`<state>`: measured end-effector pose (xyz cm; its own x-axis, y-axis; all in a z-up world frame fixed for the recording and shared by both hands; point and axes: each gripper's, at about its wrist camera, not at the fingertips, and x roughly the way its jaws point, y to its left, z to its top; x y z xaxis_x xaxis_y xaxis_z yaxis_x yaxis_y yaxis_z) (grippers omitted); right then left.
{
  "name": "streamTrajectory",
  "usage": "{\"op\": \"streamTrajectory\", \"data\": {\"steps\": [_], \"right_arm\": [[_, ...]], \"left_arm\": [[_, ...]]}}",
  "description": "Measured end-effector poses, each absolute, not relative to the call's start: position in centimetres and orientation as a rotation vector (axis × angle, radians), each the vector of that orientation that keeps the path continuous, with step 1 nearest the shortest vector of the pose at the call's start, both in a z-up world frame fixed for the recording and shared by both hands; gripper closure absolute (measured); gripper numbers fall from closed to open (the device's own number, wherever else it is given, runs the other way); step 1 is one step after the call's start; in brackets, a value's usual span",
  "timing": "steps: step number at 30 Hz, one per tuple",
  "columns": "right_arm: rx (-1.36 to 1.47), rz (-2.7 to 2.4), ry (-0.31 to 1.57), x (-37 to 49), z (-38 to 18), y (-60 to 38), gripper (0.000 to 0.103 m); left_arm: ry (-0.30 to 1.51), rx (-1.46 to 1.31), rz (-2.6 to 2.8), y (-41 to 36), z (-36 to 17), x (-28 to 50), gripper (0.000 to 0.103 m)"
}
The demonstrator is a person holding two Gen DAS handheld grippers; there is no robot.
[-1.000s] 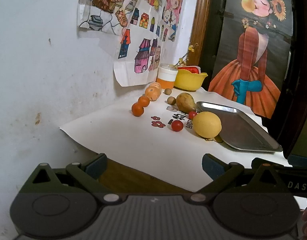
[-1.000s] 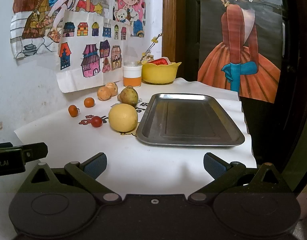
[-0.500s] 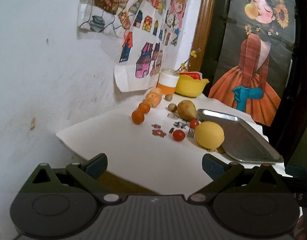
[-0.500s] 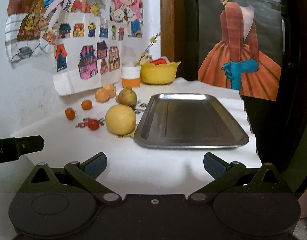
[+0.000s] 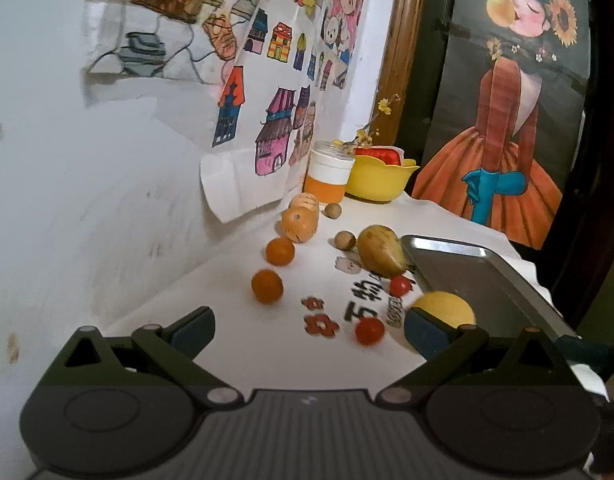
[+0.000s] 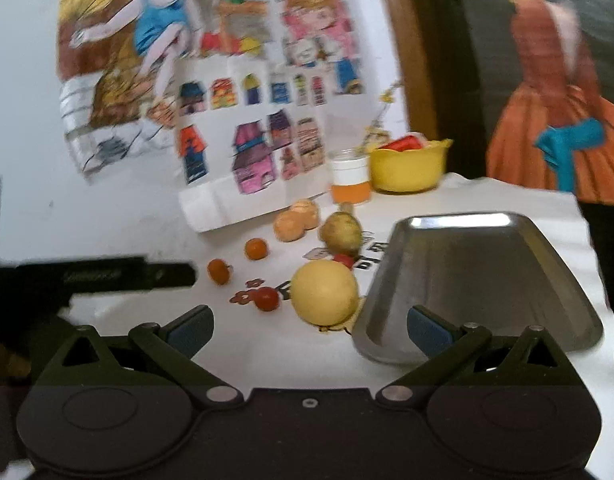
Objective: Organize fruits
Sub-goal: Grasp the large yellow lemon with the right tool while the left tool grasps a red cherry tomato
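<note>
Both grippers have closed in on the table since a second ago: the fruit now looms larger in each wrist view, and the right view is smeared with motion. Left gripper (image 5: 309,330) is spread wide with nothing between its fingers, hovering over the near edge of the white paper sheet (image 5: 211,312). Right gripper (image 6: 309,330) is likewise spread and empty, aimed at the gap between the yellow fruit (image 6: 325,292) and the metal tray (image 6: 479,276).

No fruit lies in the tray yet. All of it sits on the sheet, left of the tray's long edge: the yellow fruit nearest the front, just beside the tray's near corner; a cherry tomato (image 6: 267,299) to its left; a pear (image 6: 342,232) further back by the tray's far corner; two small oranges (image 6: 219,271) towards the wall; two tan fruits (image 6: 289,227) behind them, near the jar (image 6: 350,179) and yellow bowl (image 6: 407,168) at the back edge.

Judging by its look, the yellow fruit is round, smooth and firm, so it may roll or squirt out of a shallow pinch; a hold across its widest part, fingers level, seems safest. The tomatoes look soft and want light pressure
</note>
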<state>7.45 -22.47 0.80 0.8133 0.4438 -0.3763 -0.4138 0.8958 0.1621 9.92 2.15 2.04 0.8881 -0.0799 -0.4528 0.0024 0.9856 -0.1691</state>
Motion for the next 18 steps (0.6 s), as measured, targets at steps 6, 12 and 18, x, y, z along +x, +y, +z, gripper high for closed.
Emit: {"op": "streamTrajectory", "data": {"steps": [6,12,18], "right_arm": [[-0.08,0.462,0.455,10.1,1.1,-21.9,0.001],[-0.264,0.536,0.473,12.9,1.1,-21.8,0.001],[-0.414,0.613,0.473,15.2,1.0,-20.7,0.013]], "left_arm": [[0.502,-0.143,-0.122,1.9,1.6,12.0,0.001],[0.542,-0.053,-0.204,0.7,0.6,13.4,0.001],[0.581,0.006,-0.244,-0.3,0.1,14.8,0.001]]}}
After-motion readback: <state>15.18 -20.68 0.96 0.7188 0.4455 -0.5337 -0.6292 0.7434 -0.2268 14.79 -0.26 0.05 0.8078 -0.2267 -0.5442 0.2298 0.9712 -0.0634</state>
